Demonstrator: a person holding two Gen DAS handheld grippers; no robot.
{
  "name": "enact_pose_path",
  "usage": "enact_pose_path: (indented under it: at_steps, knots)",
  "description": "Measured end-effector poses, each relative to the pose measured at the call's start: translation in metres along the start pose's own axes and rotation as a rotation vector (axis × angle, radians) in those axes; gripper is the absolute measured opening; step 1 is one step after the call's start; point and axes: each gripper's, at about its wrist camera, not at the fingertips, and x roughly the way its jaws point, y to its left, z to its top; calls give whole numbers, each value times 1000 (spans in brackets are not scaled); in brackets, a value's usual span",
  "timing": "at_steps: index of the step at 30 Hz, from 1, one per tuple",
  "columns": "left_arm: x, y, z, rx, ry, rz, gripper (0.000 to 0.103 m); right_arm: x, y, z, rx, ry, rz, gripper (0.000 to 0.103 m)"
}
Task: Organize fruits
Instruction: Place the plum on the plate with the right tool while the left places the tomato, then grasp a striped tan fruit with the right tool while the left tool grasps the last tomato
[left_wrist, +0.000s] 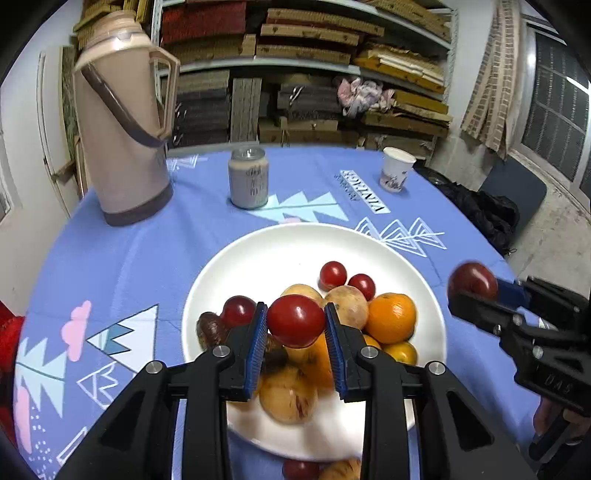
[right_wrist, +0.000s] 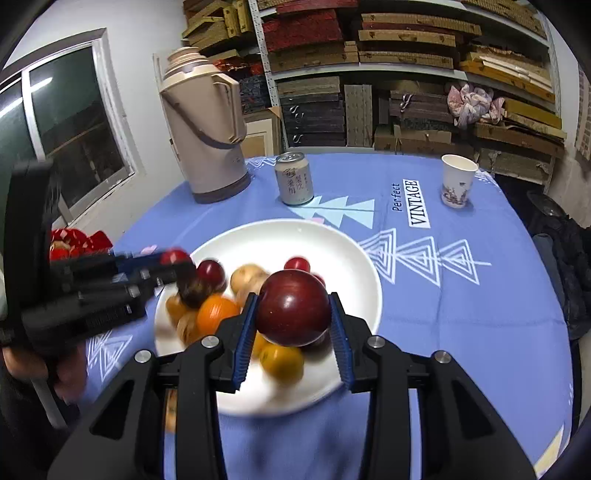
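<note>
A white plate (left_wrist: 258, 258) (right_wrist: 332, 240) on the blue tablecloth holds a pile of fruit: oranges (left_wrist: 389, 317) (right_wrist: 214, 312), tan round fruits (left_wrist: 349, 304) and small red ones (left_wrist: 332, 274). My left gripper (left_wrist: 295, 320) is shut on a red cherry tomato (left_wrist: 295, 320), held above the near side of the plate. Over the plate my right gripper (right_wrist: 293, 308) is shut on a dark red plum (right_wrist: 293, 308). Each gripper shows in the other's view: the right gripper (left_wrist: 474, 282) at the right edge, the left gripper (right_wrist: 173, 258) at the left, blurred.
At the back of the table stand a beige thermos (left_wrist: 122, 122) (right_wrist: 207, 129), a drink can (left_wrist: 249, 177) (right_wrist: 294, 179) and a paper cup (left_wrist: 395, 170) (right_wrist: 458, 181). More fruit (left_wrist: 321, 469) lies off the plate's near rim. A red bag (right_wrist: 79, 240) sits left. Shelves stand behind.
</note>
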Motion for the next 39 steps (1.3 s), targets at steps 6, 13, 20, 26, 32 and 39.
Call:
enact_pose_path:
  at_steps: [6, 13, 20, 26, 32, 39]
  knots:
    - [32, 5, 6, -19, 59, -3, 31, 48, -11, 19, 42, 63, -2, 37]
    - [32, 9, 7, -35, 49, 4, 54, 78, -26, 17, 121, 108, 1, 44]
    - [11, 10, 1, -46, 33, 8, 58, 50, -26, 10, 124, 71, 5, 47]
    - [-16, 9, -15, -25, 8, 23, 58, 12, -6, -16, 65, 53, 8, 54]
    - [-39, 12, -39, -31, -4, 48, 67, -16, 30, -48, -50, 61, 10, 72]
    - [-50, 29, -82, -75, 0, 100, 73, -17, 77, -94, -175, 142, 57, 72]
